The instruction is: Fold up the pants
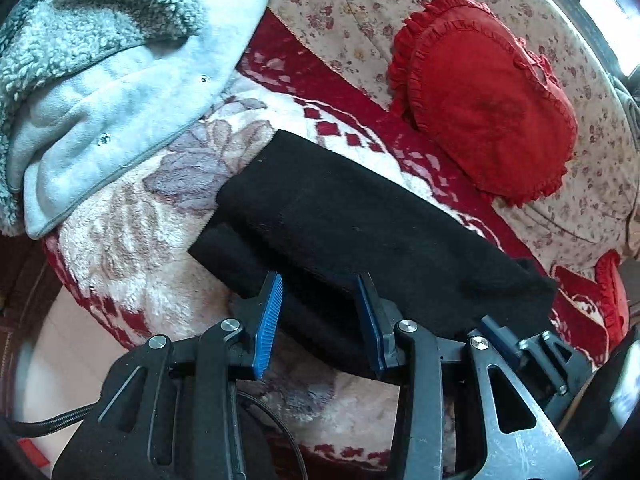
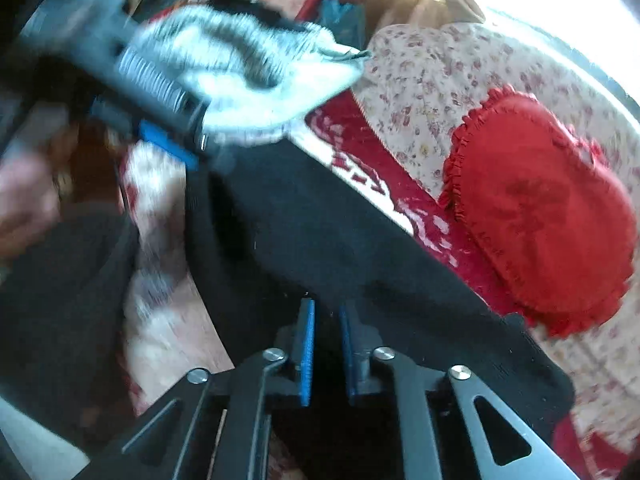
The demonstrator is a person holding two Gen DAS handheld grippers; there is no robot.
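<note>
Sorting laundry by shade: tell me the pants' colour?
Plain black pants, no pattern; clearest in the left wrist view.

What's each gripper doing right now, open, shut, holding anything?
Left gripper: open, blue pads apart over the black pants, not pinching them.
Right gripper: nearly shut, apparently pinching the pants' near edge; the view is blurred.

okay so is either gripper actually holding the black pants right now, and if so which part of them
The right gripper is pinched on the near edge of the black pants. The left gripper is open astride that edge, gripping nothing.
</note>
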